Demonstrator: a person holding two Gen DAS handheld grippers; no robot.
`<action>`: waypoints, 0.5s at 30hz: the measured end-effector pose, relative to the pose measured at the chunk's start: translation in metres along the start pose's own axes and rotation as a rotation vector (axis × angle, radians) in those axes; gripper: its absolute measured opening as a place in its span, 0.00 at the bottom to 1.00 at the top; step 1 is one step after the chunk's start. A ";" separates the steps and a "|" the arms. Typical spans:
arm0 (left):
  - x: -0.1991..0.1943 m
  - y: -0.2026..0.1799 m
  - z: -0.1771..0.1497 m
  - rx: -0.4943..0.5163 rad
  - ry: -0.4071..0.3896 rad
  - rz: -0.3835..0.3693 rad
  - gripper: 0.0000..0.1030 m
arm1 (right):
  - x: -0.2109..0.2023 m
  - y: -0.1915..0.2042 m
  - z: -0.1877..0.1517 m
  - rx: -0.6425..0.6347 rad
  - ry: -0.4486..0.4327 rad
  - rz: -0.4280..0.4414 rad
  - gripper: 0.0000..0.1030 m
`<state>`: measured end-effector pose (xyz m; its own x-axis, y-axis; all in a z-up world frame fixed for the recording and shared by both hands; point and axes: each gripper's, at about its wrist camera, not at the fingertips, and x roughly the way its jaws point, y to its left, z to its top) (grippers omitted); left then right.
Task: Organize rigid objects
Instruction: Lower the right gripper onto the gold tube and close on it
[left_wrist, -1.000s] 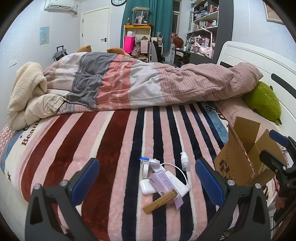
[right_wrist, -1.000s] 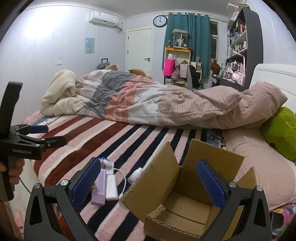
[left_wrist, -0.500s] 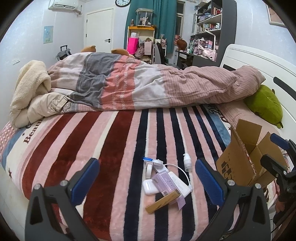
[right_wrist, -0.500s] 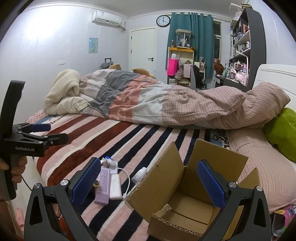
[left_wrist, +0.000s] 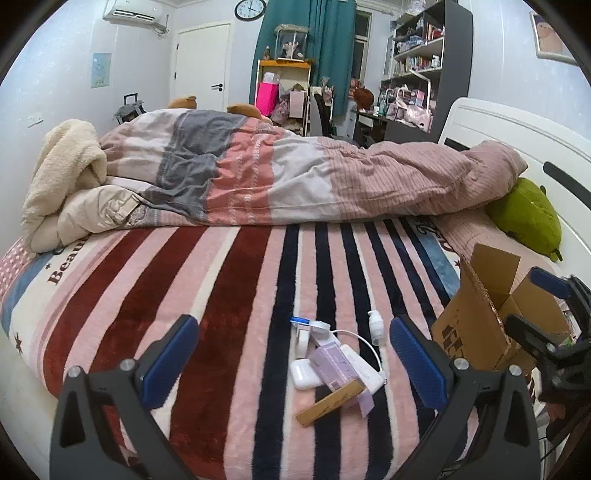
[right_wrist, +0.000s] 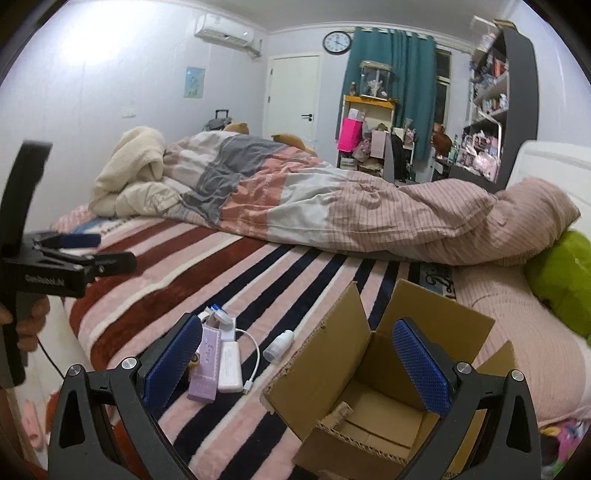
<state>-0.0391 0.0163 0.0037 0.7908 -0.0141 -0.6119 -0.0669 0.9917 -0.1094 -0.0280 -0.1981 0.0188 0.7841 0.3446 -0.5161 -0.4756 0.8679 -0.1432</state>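
A heap of small things lies on the striped blanket (left_wrist: 229, 295): a purple box (left_wrist: 332, 363), a white power bank (left_wrist: 364, 363) with its cable, a white earbud case (left_wrist: 304, 373), a flat tan box (left_wrist: 328, 400), a small white bottle (left_wrist: 376, 326) and a blue-and-white piece (left_wrist: 306, 326). My left gripper (left_wrist: 292, 322) hovers open just short of the heap. An open cardboard box (right_wrist: 373, 417) stands to the right of the heap. Above its mouth, my right gripper (right_wrist: 297, 323) has its jaws closing. Its pads touch nothing.
A rumpled duvet (left_wrist: 295, 177) crosses the far half of the bed. A green plush (left_wrist: 524, 214) lies by the white headboard (left_wrist: 517, 136). The bed's edge runs right below both grippers. A hand (right_wrist: 29, 317) holds the left gripper's handle.
Both views have shifted only slightly. The heap and the cardboard box lie where they were, and nothing was taken hold of.
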 end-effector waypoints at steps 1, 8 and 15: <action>-0.001 0.005 -0.001 -0.006 -0.003 -0.003 1.00 | 0.003 0.005 0.002 -0.019 0.004 0.000 0.84; 0.006 0.057 -0.018 -0.034 -0.006 0.027 1.00 | 0.039 0.070 0.021 -0.287 0.034 0.166 0.59; 0.016 0.110 -0.051 -0.094 0.042 0.016 0.99 | 0.111 0.148 -0.002 -0.523 0.325 0.418 0.47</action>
<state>-0.0644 0.1183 -0.0580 0.7634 -0.0058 -0.6459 -0.1378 0.9755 -0.1715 -0.0121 -0.0319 -0.0618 0.3773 0.4150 -0.8279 -0.8998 0.3760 -0.2216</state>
